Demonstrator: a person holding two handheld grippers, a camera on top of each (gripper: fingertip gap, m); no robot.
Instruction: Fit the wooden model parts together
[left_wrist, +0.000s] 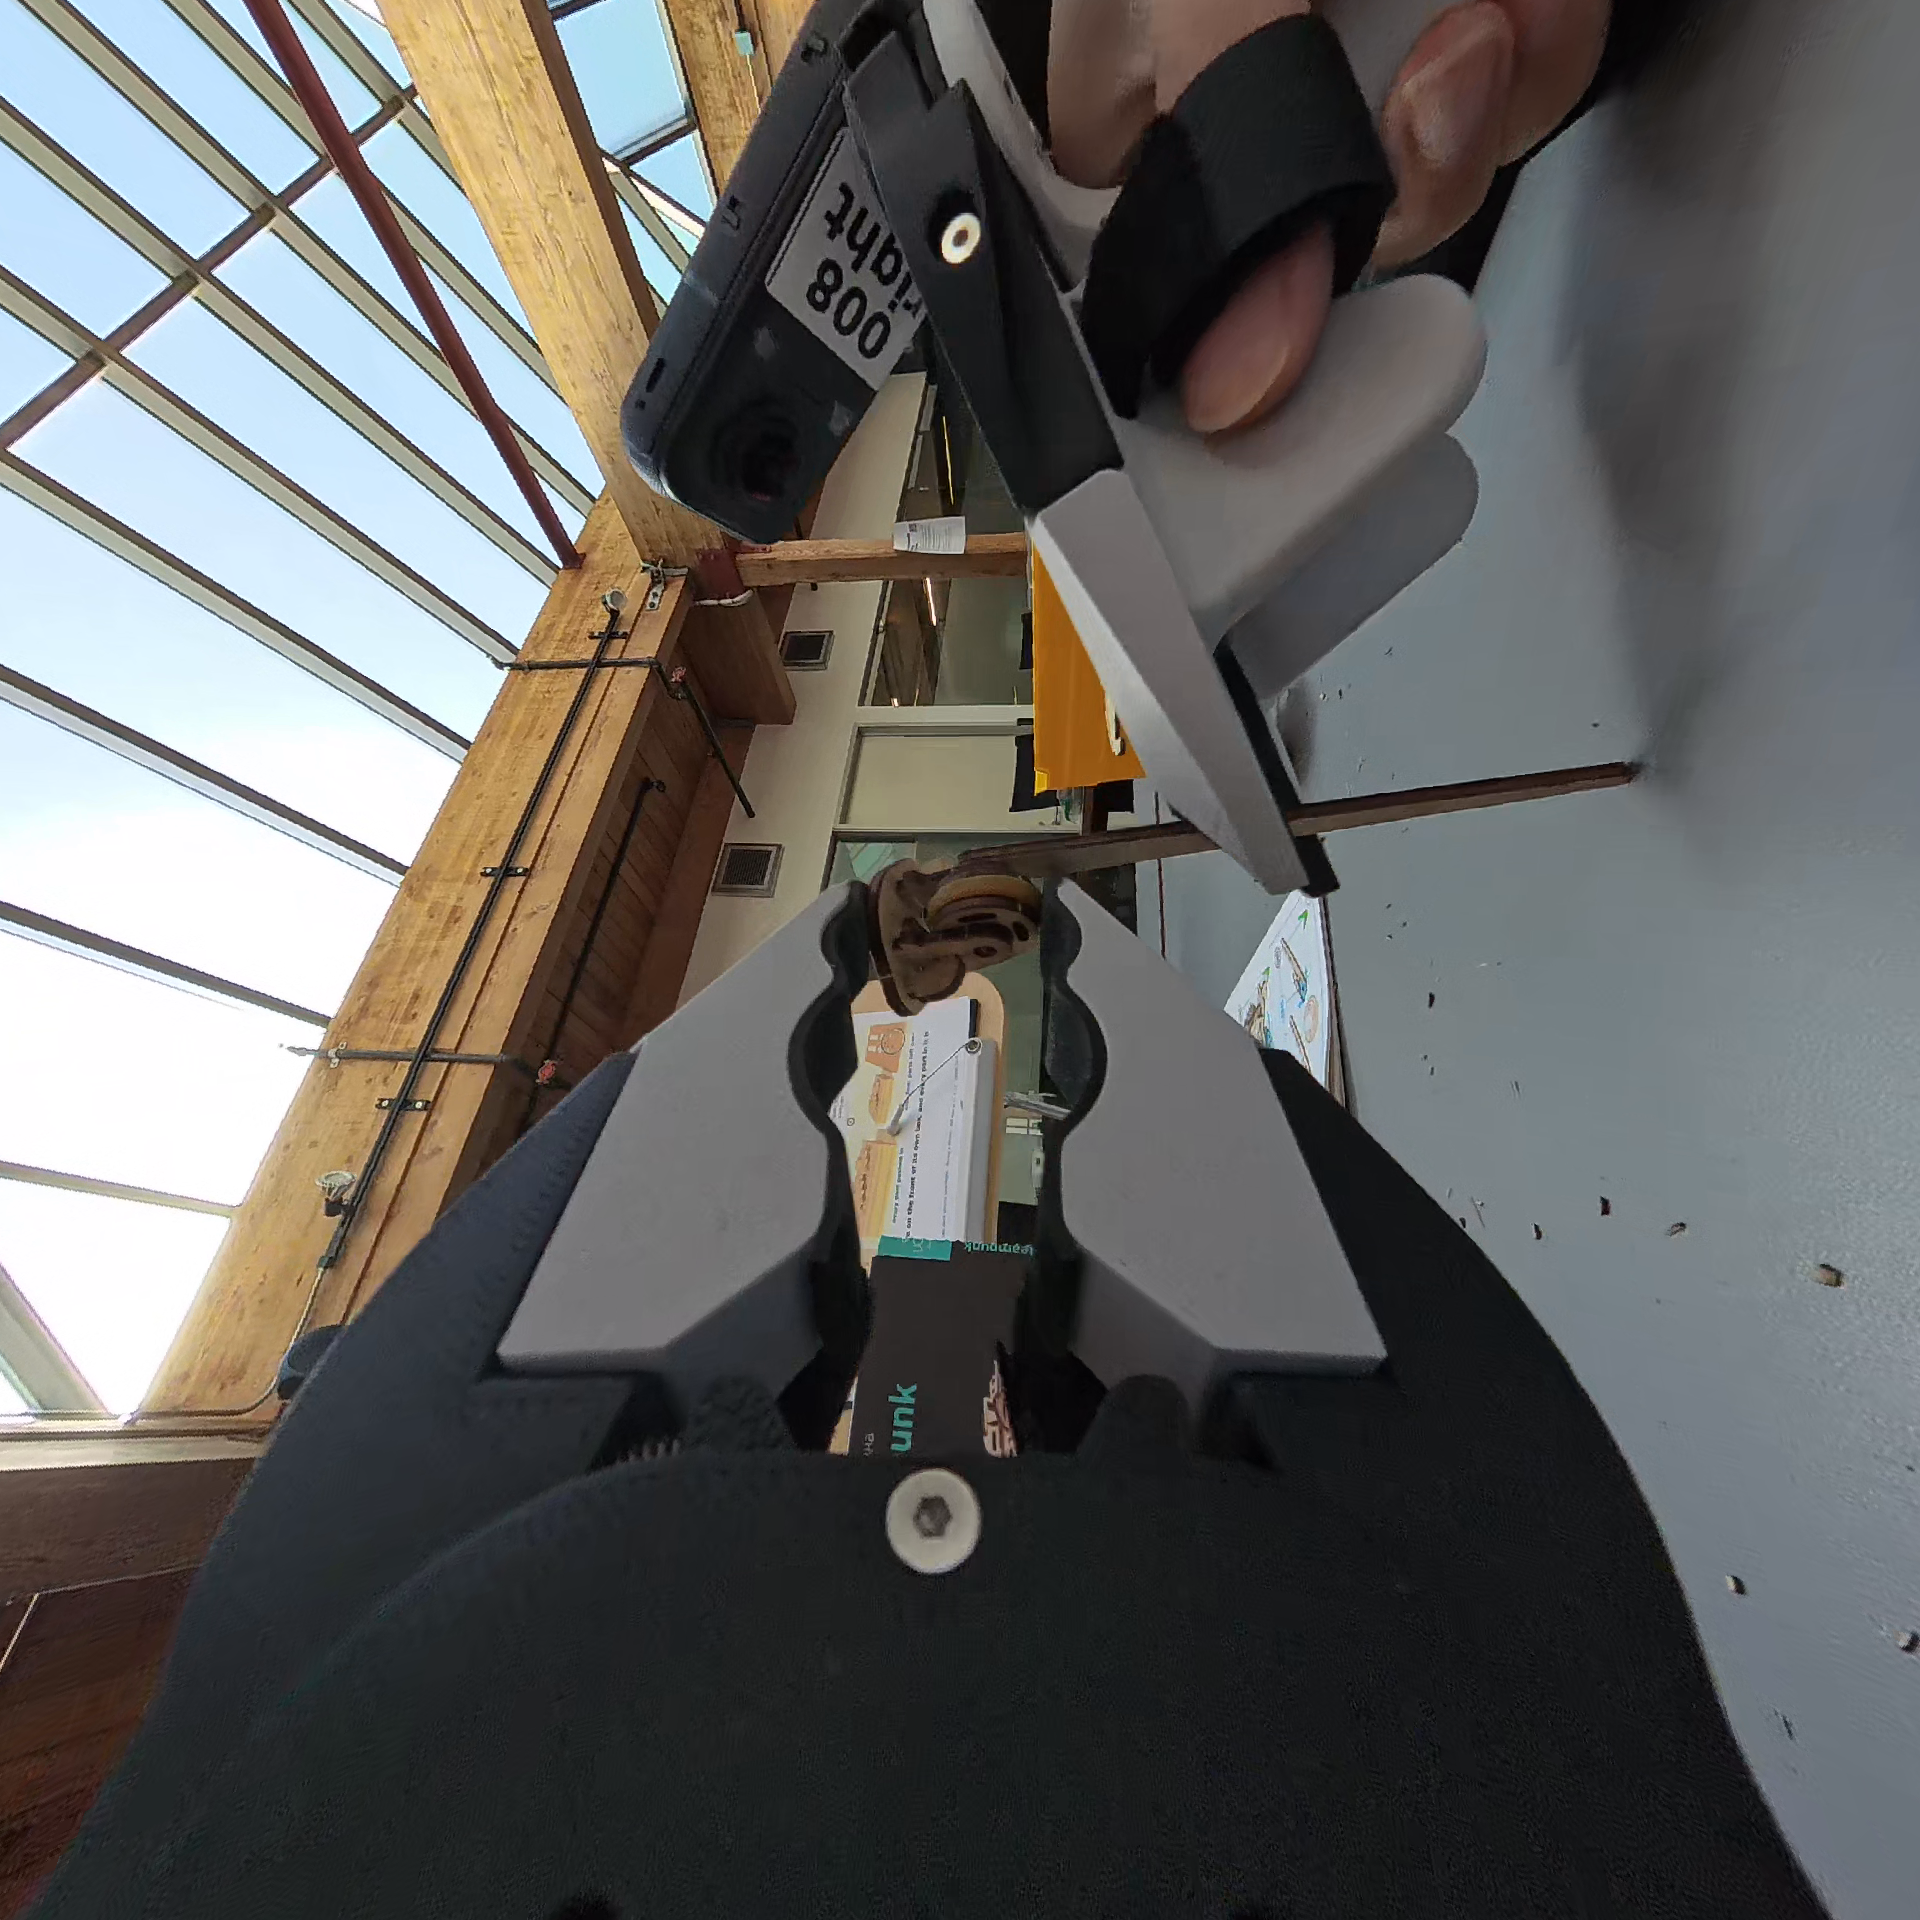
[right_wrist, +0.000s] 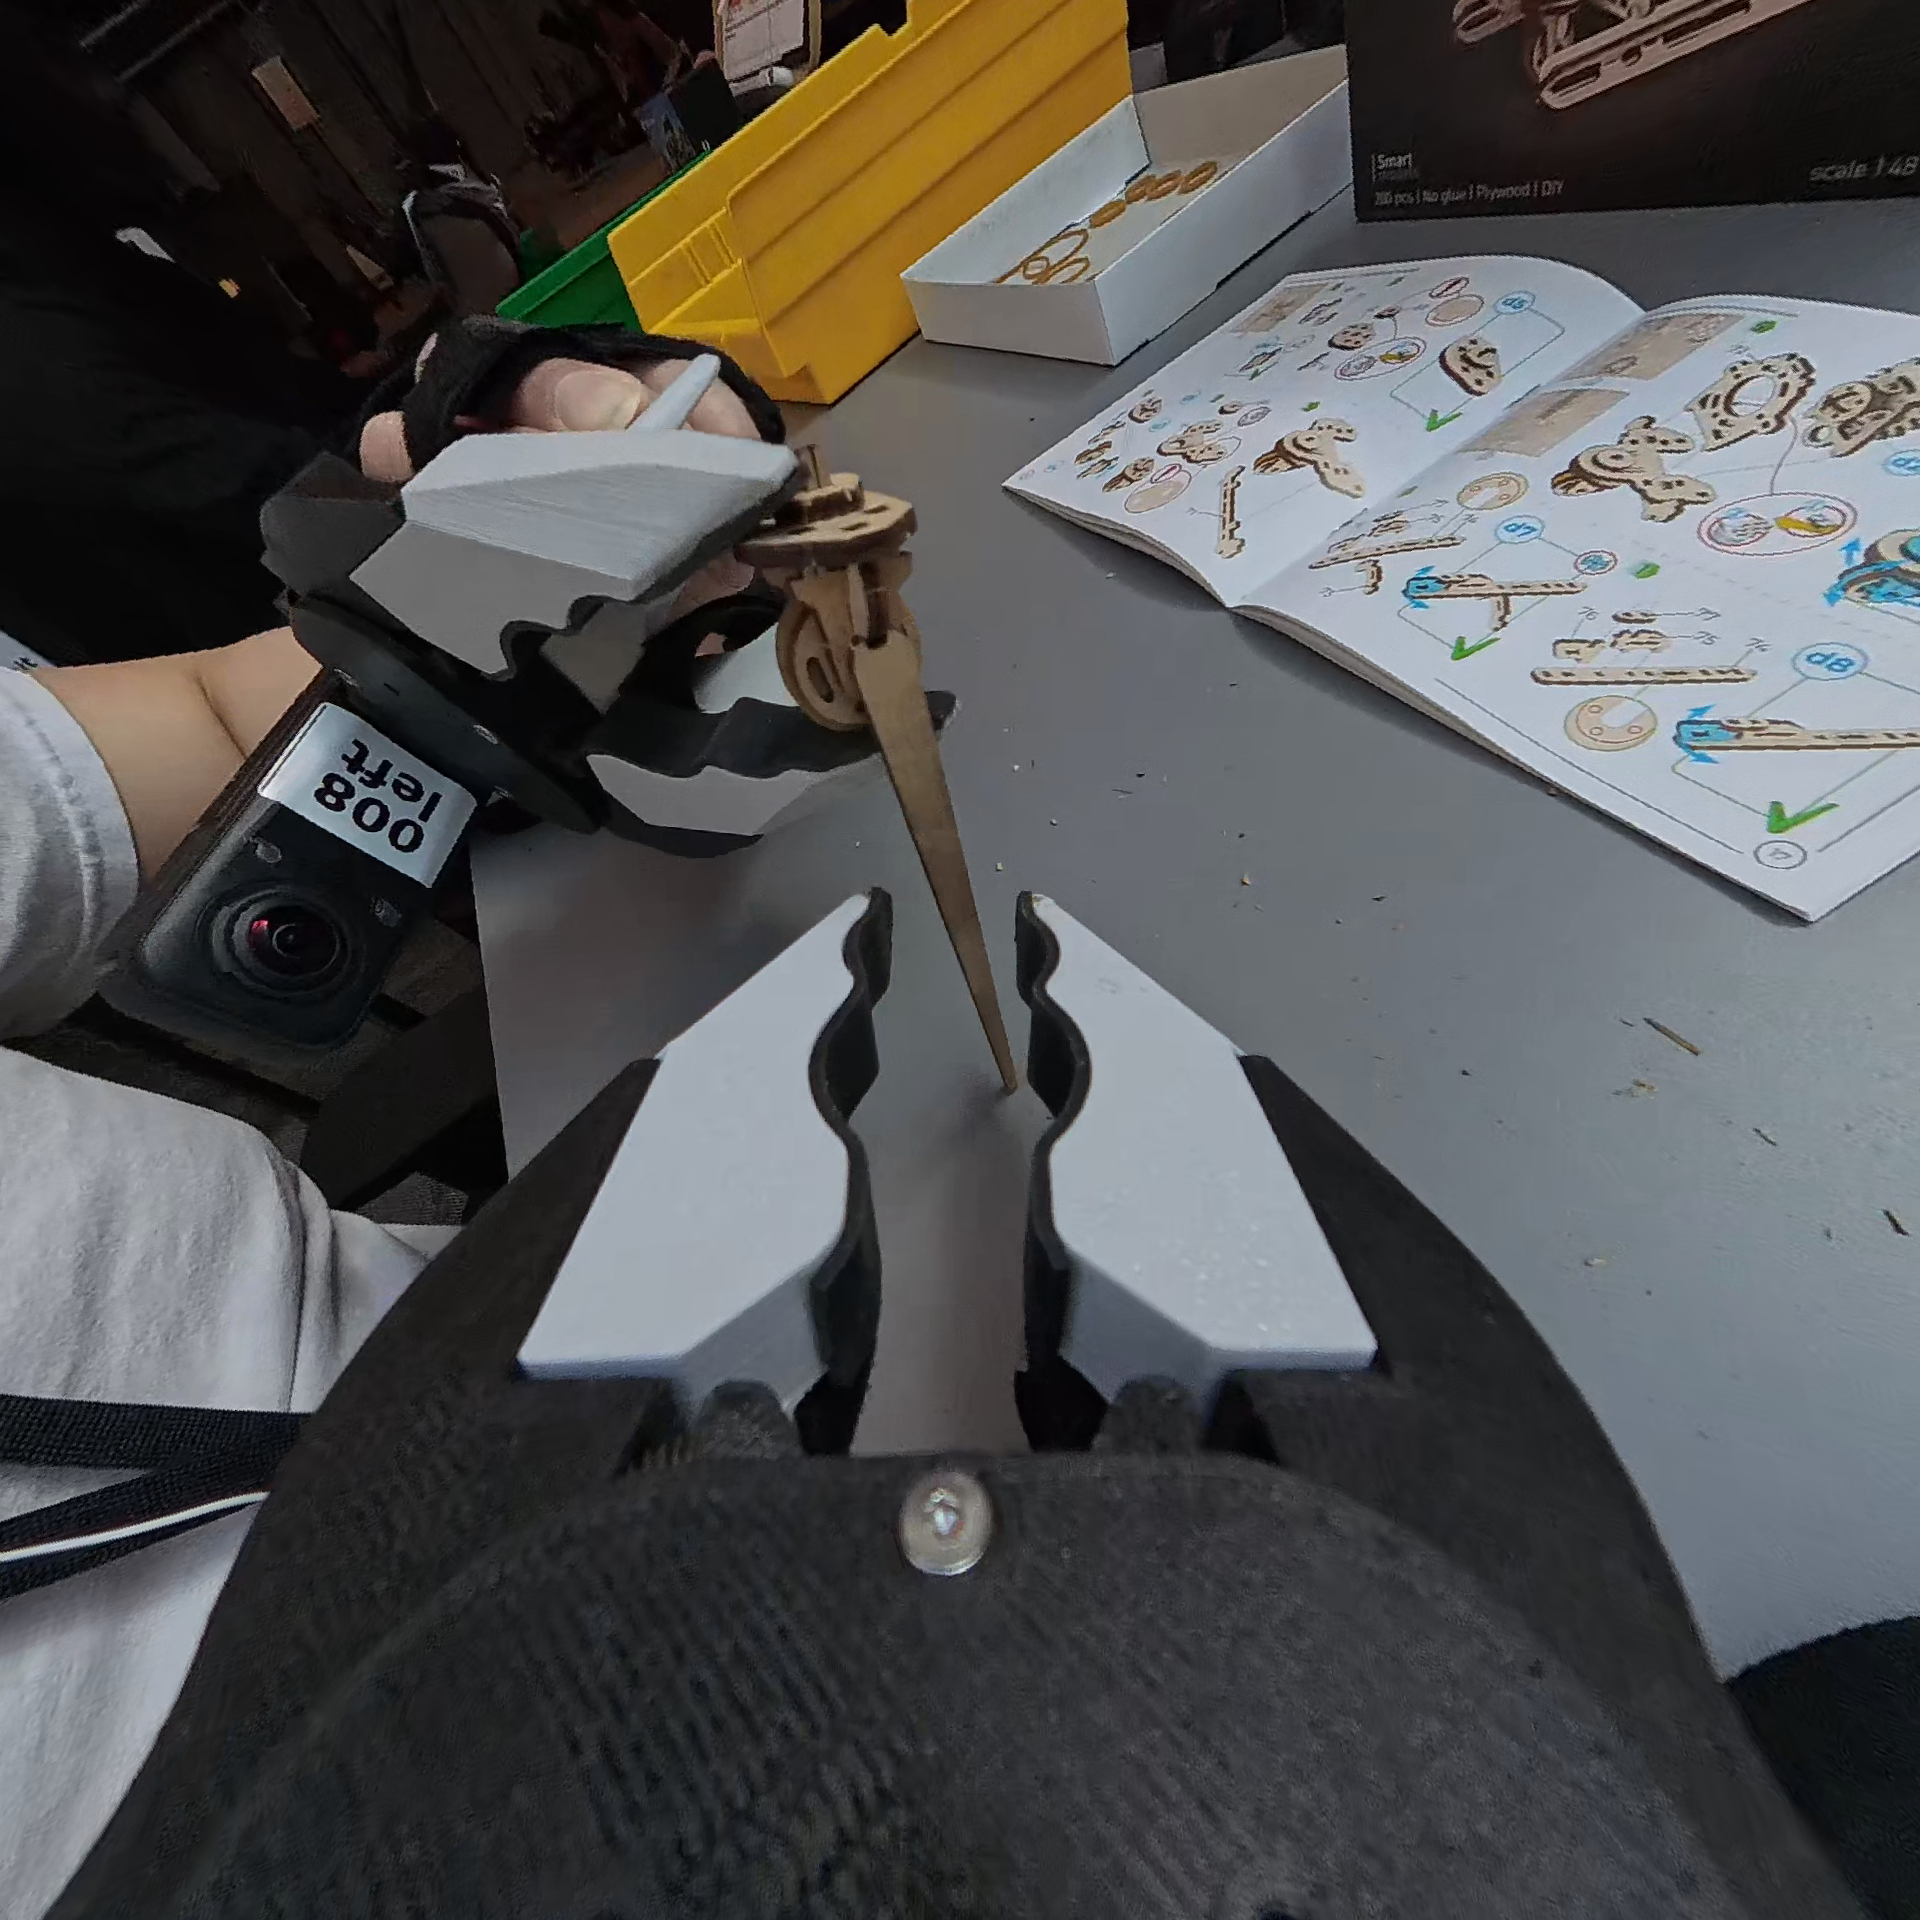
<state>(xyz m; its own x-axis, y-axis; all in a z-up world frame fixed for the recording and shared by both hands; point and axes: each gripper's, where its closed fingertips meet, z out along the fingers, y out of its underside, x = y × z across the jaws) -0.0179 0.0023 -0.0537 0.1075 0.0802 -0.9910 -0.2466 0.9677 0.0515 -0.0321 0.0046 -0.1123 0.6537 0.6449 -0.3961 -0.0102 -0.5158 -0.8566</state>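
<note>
Wooden model parts (right_wrist: 847, 582), already joined into a small cluster with a disc and a long tapered strip, hang above the grey counter (right_wrist: 1299, 935), the strip's thin tip touching or almost touching the surface. The counter carries, from big to small: a dark kit box (right_wrist: 1621, 104) at the far edge, a yellow bin (right_wrist: 883, 177) with a green bin (right_wrist: 561, 286) beside it, an open instruction booklet (right_wrist: 1507, 540) with coloured diagrams, and a shallow white tray (right_wrist: 1122, 281) holding round wooden pieces. The left gripper (left_wrist: 951, 935), held in a gloved hand (right_wrist: 540, 400), has its fingers clenched on the cluster's upper end. The right gripper (right_wrist: 954, 914) has its fingers released, spread on either side of the strip's lower part without touching it. Small wood crumbs (right_wrist: 1652, 1081) lie scattered over the counter.
</note>
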